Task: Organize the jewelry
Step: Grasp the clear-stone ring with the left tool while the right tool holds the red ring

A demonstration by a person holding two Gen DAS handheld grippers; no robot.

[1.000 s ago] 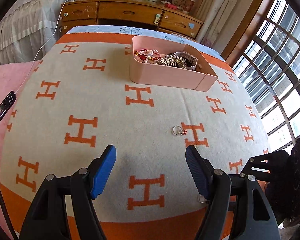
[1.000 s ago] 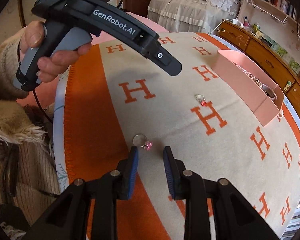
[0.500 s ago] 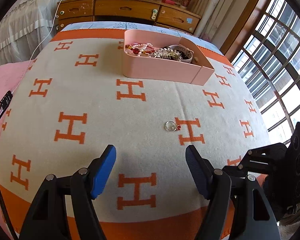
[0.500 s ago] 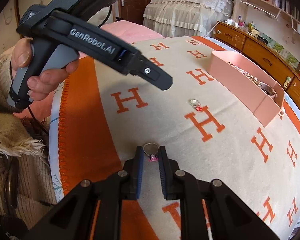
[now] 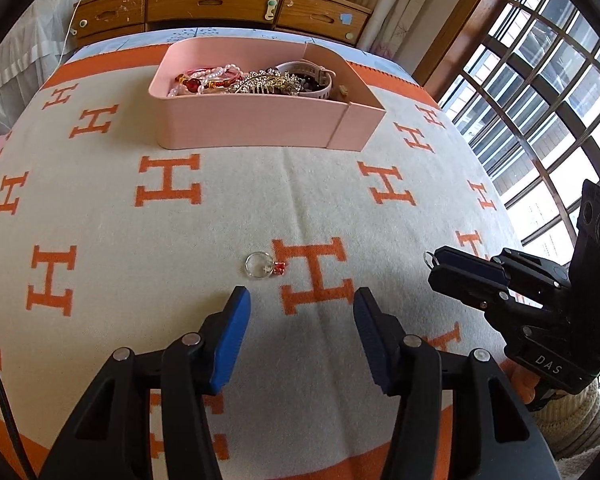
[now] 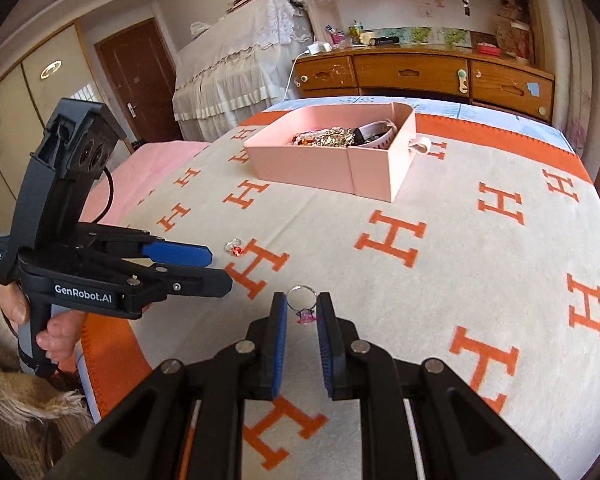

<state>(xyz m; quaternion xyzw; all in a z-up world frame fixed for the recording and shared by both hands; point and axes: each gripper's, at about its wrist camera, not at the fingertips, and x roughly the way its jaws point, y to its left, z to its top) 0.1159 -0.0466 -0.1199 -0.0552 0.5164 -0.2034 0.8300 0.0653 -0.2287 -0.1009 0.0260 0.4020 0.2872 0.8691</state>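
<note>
pink box (image 5: 260, 120): floor hidden by jewelry | pink-stone ring (image 6: 302, 305): band sides hidden behind pads (image 6: 280, 332)

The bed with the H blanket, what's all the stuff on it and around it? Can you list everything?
Blanket: one, cream with orange H letters, covering the bed.
Jewelry box: one, pink, far side of the blanket, holding beads, a gold comb and a white watch.
Red-stone ring: one, silver, lying on the blanket ahead of the left gripper.
Pink-stone ring: one, silver, held between the right gripper's jaws.
Dresser: one, brown wood, behind the bed.
Door: one, brown, back left.
Window: one, dark grid frame, right side.
Left gripper: one, black with blue pads, jaws wide apart.
Right gripper: one, black with blue pads.
</note>
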